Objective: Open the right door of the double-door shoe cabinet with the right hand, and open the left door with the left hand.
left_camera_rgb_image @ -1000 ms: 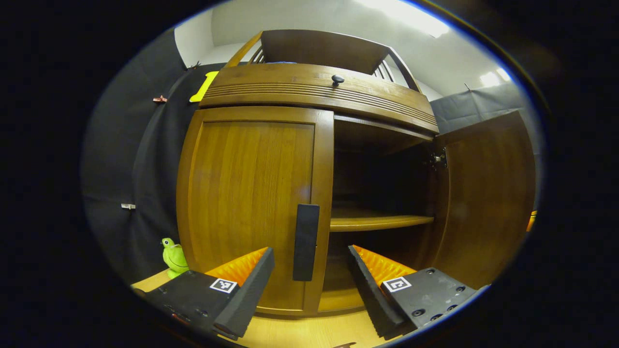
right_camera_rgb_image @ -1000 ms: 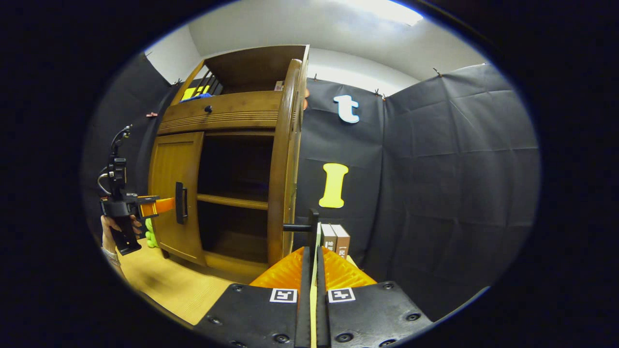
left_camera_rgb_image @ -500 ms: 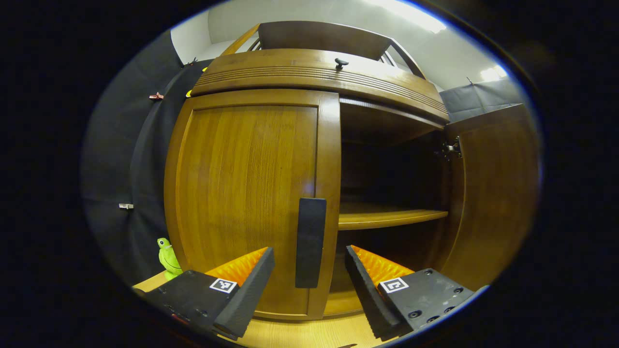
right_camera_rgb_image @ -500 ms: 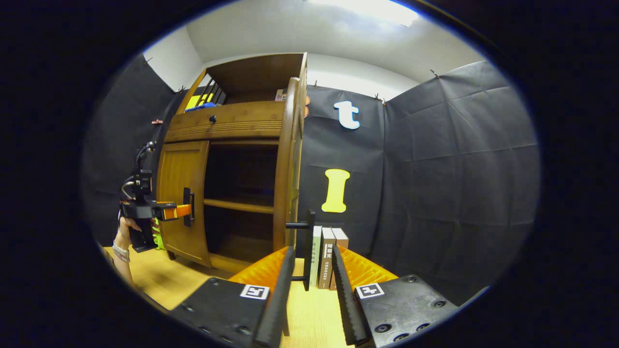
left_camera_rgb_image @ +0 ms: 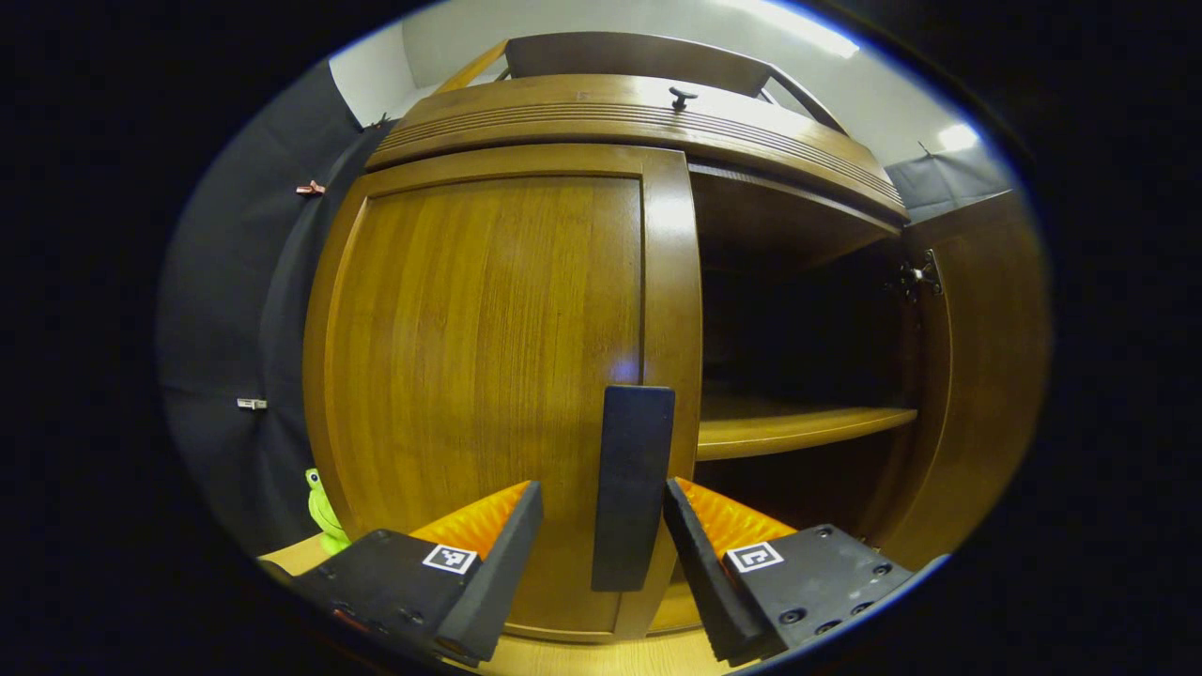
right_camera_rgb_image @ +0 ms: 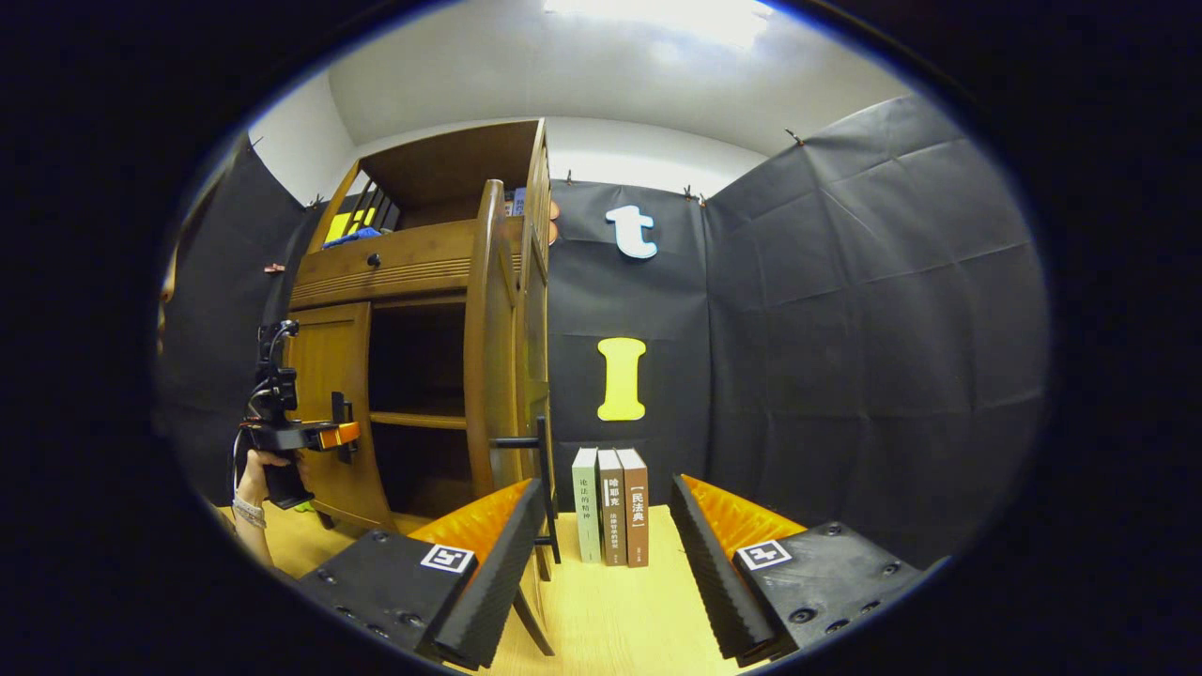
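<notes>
The wooden shoe cabinet (left_camera_rgb_image: 526, 310) has its left door shut. That door's dark upright handle (left_camera_rgb_image: 631, 488) stands between the fingers of my left gripper (left_camera_rgb_image: 599, 498), which is open around it without pressing. The right door (left_camera_rgb_image: 977, 376) is swung open and shows a dark inside with a shelf (left_camera_rgb_image: 798, 427). In the right gripper view the open right door (right_camera_rgb_image: 488, 347) is seen edge-on, with its handle (right_camera_rgb_image: 543, 488) just left of my right gripper (right_camera_rgb_image: 606, 507). That gripper is open and holds nothing. Farther off, the left gripper (right_camera_rgb_image: 319, 437), held by a hand (right_camera_rgb_image: 258, 469), is at the left door.
Three books (right_camera_rgb_image: 610, 502) stand upright on the wooden table (right_camera_rgb_image: 620, 610) against the black cloth wall, right of the open door. A green frog toy (left_camera_rgb_image: 319, 512) sits at the cabinet's left foot. A drawer with a small knob (left_camera_rgb_image: 681, 94) runs above the doors.
My right gripper has let go of the right door's handle, opened and drawn back to the right. My left gripper has moved in, so the left door's handle now stands between its fingers.
</notes>
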`<action>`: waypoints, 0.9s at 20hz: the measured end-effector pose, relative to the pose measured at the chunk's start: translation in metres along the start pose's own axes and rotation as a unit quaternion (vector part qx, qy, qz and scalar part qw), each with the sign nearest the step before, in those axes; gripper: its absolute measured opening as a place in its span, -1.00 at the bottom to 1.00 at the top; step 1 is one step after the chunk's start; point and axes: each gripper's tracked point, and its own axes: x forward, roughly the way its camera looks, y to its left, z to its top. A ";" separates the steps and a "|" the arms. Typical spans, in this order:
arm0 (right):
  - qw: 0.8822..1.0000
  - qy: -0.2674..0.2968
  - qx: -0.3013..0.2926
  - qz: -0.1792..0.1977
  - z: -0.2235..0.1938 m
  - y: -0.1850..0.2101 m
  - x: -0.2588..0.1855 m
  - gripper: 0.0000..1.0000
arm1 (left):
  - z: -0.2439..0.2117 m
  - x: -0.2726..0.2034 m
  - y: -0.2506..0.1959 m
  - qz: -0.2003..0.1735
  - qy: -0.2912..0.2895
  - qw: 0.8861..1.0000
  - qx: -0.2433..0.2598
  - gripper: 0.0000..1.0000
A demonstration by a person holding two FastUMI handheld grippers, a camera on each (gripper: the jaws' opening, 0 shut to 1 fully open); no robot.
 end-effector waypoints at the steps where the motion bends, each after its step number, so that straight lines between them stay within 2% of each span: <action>1: 1.000 0.000 -0.003 -0.007 -0.001 -0.005 0.003 0.66 | -0.005 0.001 -0.001 0.001 0.011 1.000 0.004 0.60; 2: 1.000 0.000 -0.006 -0.014 -0.002 -0.008 0.003 0.72 | -0.004 -0.002 -0.006 -0.011 0.009 1.000 0.001 0.58; 3: 1.000 0.000 -0.007 -0.017 -0.002 -0.010 0.004 0.79 | -0.001 0.001 -0.007 -0.009 0.001 1.000 0.002 0.41; 4: 1.000 0.001 -0.007 -0.016 -0.004 -0.010 0.003 0.66 | -0.001 0.002 -0.007 -0.009 -0.001 1.000 0.005 0.25; 5: 1.000 0.002 -0.007 -0.015 -0.004 -0.010 0.002 0.66 | 0.001 0.001 -0.010 -0.012 -0.004 1.000 0.002 0.08; 7: 1.000 0.002 -0.008 -0.014 -0.004 -0.010 -0.001 0.72 | 0.001 0.002 -0.012 -0.011 -0.005 1.000 0.001 -0.24; 9: 1.000 -0.001 -0.009 -0.017 -0.002 -0.012 -0.004 0.72 | 0.001 0.001 -0.012 -0.012 -0.006 1.000 0.001 -0.28; 10: 1.000 -0.001 -0.007 -0.017 -0.001 -0.013 -0.005 0.66 | 0.000 0.001 -0.012 -0.013 -0.002 1.000 0.000 -0.30; 11: 1.000 -0.002 -0.004 -0.015 0.001 -0.011 -0.007 0.72 | 0.000 0.000 -0.012 -0.013 -0.001 1.000 0.002 -0.33; 12: 1.000 -0.002 -0.001 -0.012 0.001 -0.009 -0.008 0.66 | 0.000 -0.002 -0.012 -0.013 0.002 1.000 0.003 -0.36; 14: 1.000 -0.003 0.003 -0.007 0.003 -0.005 -0.013 0.72 | -0.001 -0.004 -0.011 -0.017 0.007 1.000 0.004 -0.37; 18: 1.000 -0.005 -0.003 -0.005 0.007 0.003 -0.022 0.72 | -0.001 -0.017 -0.011 -0.029 0.011 0.999 0.005 -0.41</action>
